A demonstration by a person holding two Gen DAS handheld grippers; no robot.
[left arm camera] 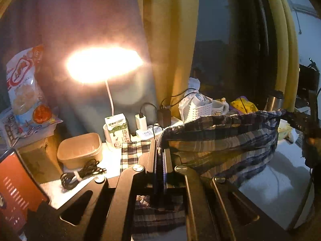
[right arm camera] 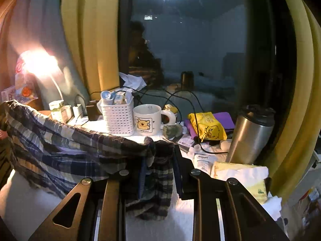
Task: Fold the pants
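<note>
pants up off table to fold | left tongs pinch edge, 12 o'clock | right tongs pinch edge

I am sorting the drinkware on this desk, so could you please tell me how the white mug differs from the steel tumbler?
The white mug is ceramic-looking with a cartoon print; the steel tumbler is plain brushed metal. The mug has a side handle and an open top; the tumbler has no visible handle and wears a dark lid. The tumbler looks taller and narrower. Both stand on the cluttered desk by the window.
</note>
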